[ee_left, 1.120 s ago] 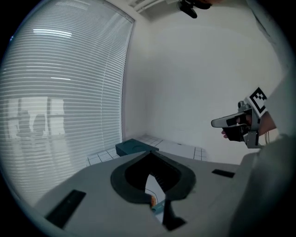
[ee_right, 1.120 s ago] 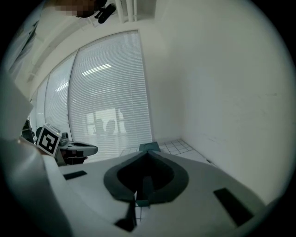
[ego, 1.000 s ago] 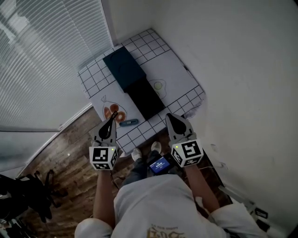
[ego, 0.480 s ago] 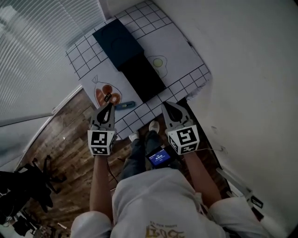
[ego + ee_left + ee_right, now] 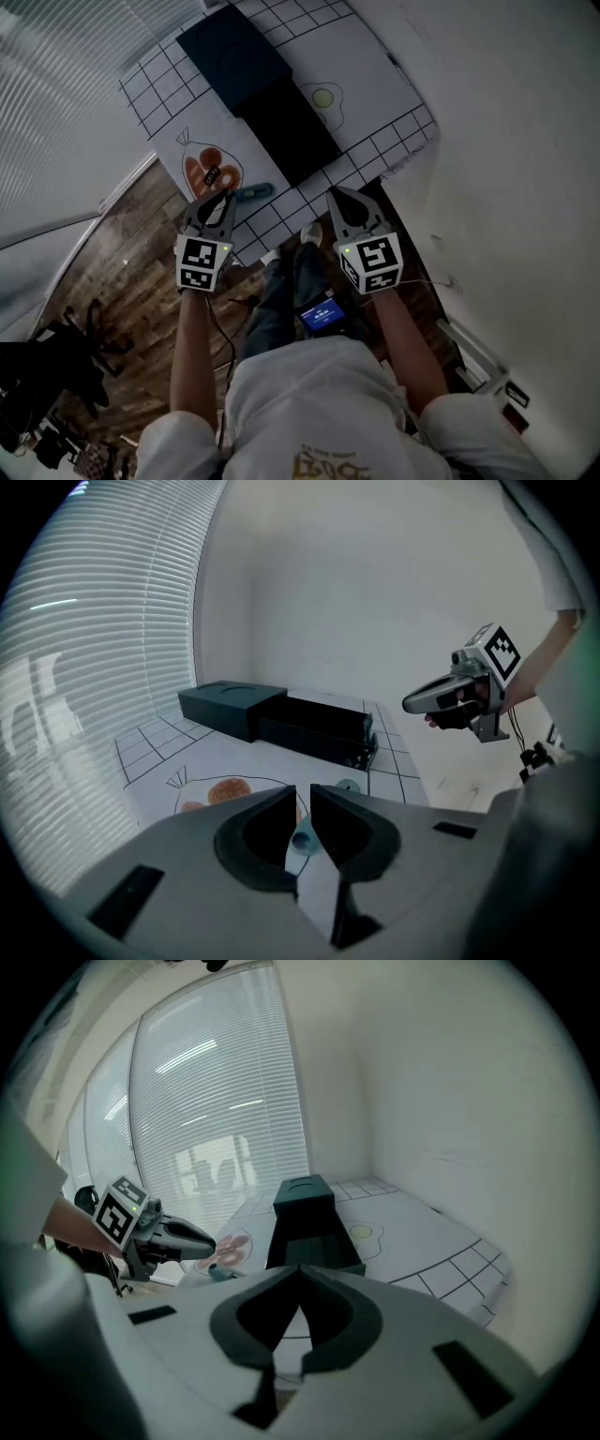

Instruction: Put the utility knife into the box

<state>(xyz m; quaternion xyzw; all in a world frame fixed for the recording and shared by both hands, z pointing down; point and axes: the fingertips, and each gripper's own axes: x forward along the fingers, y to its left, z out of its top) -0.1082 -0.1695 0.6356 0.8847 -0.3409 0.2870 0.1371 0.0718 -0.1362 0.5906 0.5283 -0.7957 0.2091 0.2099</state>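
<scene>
White gridded paper mat [image 5: 375,89] on the table carries a dark rectangular box [image 5: 286,131], drawer pulled out nearward; the slim teal utility knife [image 5: 253,192] is laid flat just left of the drawer's near end. Left gripper [image 5: 225,198] is held just near of the knife, jaws just eased a slit apart, nothing between; right gripper [image 5: 335,194] has its jaws closed on nothing. Knife is judged light, rigid, smooth-sided: best taken across mid-handle, clear of the blade end.

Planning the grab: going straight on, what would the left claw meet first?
Likely the knife on the mat, though depth is unclear. The left claw has just been opening its jaws, nothing between them.
</scene>
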